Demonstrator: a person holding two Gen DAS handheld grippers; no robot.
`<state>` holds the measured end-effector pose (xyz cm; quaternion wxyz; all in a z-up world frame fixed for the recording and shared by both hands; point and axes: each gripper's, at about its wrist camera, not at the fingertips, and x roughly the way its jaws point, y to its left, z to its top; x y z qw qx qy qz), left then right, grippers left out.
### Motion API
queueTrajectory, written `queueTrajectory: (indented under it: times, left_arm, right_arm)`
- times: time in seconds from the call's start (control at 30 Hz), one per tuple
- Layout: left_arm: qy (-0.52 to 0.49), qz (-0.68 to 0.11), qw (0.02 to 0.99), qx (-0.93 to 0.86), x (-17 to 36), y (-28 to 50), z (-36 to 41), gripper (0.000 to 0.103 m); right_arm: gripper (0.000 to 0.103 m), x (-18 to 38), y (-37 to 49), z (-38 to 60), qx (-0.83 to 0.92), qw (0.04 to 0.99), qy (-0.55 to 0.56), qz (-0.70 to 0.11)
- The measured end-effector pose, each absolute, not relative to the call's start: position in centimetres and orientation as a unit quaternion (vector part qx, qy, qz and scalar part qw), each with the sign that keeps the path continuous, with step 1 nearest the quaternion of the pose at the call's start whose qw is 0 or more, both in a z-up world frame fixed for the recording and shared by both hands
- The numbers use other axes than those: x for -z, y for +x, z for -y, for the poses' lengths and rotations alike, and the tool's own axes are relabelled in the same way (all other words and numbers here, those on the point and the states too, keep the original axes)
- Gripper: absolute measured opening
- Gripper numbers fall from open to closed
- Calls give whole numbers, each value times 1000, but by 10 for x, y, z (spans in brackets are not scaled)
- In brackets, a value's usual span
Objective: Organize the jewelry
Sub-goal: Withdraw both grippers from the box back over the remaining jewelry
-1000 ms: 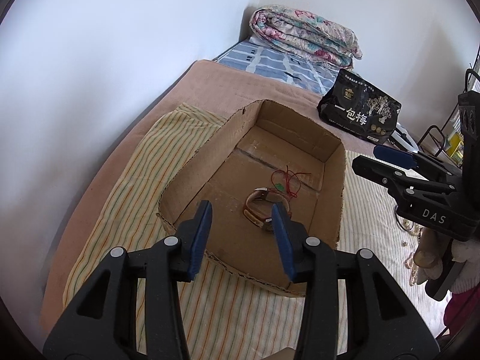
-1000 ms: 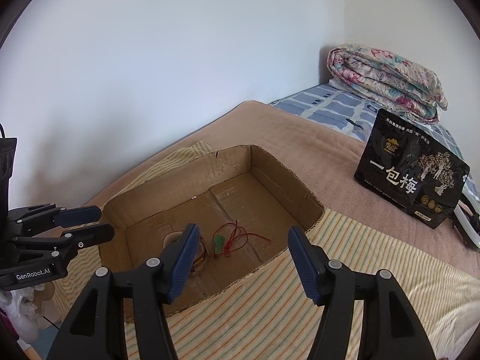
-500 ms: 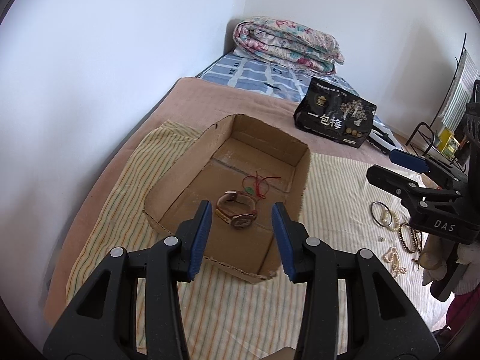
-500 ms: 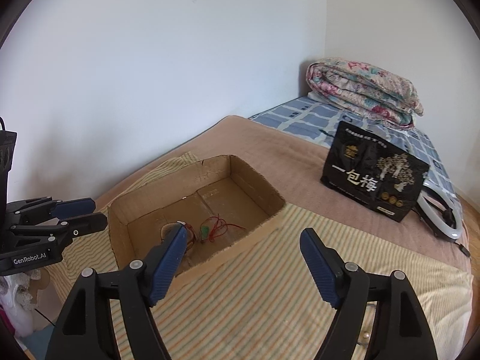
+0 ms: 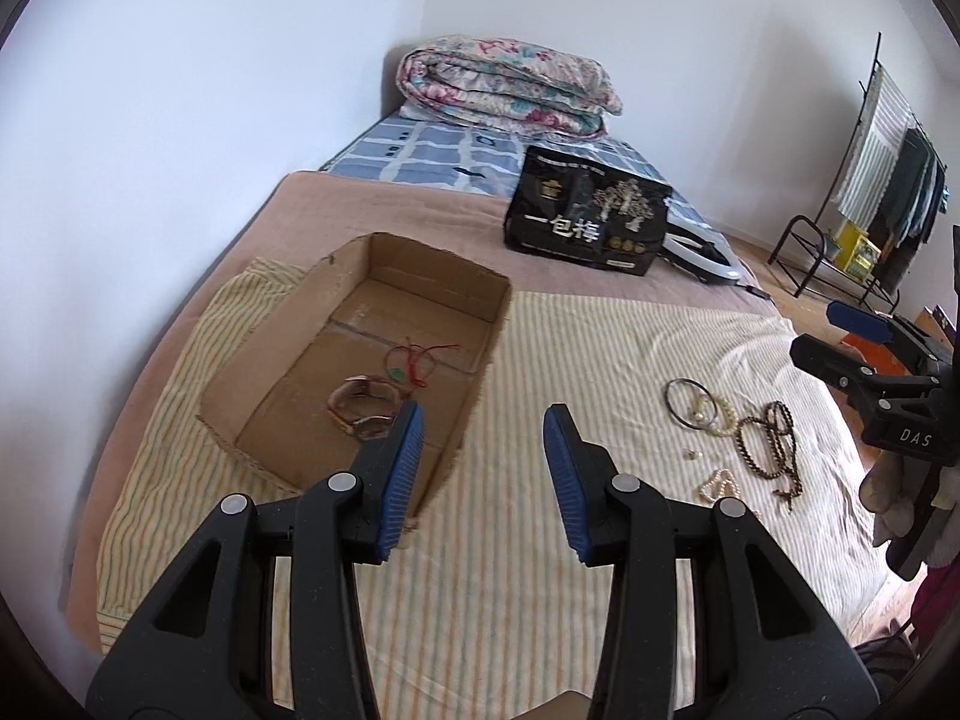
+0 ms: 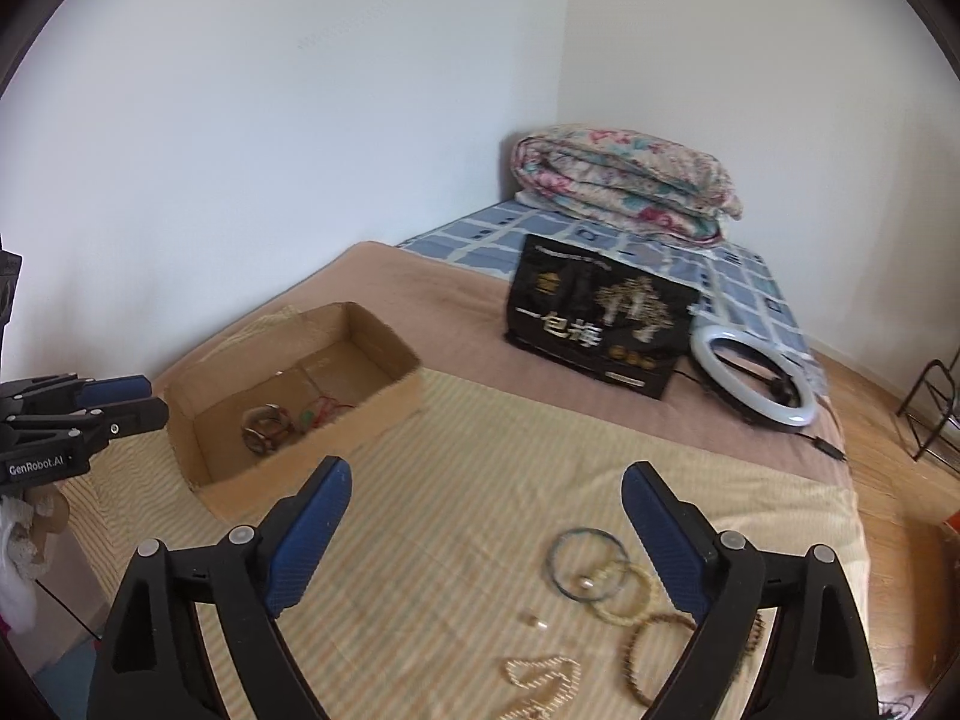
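Note:
A shallow cardboard box (image 5: 360,276) on the striped cloth holds a watch (image 5: 363,414) and a red string (image 5: 414,360). To its right, loose on the cloth, lie a dark bangle (image 5: 690,402), brown bead bracelets (image 5: 768,438) and a pearl chain (image 5: 717,483). My left gripper (image 5: 480,438) hangs open and empty over the box's near right corner. My right gripper (image 6: 487,480) hovers above the bangle (image 6: 585,561) and a cream bead bracelet (image 6: 624,594). Its jaws are opening, with nothing gripped. The box (image 6: 390,384) stands to its left.
A black printed bag (image 5: 588,216) stands behind the cloth, with a white ring light (image 6: 753,375) beside it. A folded floral quilt (image 5: 504,87) lies at the bed's head. The wall runs along the left; the bed's edge and a clothes rack (image 5: 870,180) are on the right.
Both grippers have drawn back and up from the box and swung right, bringing the loose jewelry into view. The right jaws have spread wider. The left jaws kept their gap.

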<state>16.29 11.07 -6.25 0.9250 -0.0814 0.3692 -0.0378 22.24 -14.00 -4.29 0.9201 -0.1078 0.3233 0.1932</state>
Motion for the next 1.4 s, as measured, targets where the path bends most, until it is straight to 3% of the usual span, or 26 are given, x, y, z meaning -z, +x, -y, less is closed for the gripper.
queueTrajectory:
  times: [0.5,0.6,0.7,1.4]
  left_arm:
    - [-45,-403,907,113,79,167,-29,42]
    - [-40,-409,902,128,84,167,-14,53]
    - [-33,-414,897,148,89,167,1,54]
    - [-17,-487,842,232,154,209,86,54]
  right_arm:
    - [93,62,204,273,-83,924,-51,-369]
    - [95,68,201,299,-59,924,-26,-377]
    - [100,76,200,323,-40,922,-9,-386]
    - [103,165,226,365,-25,873,41,-486]
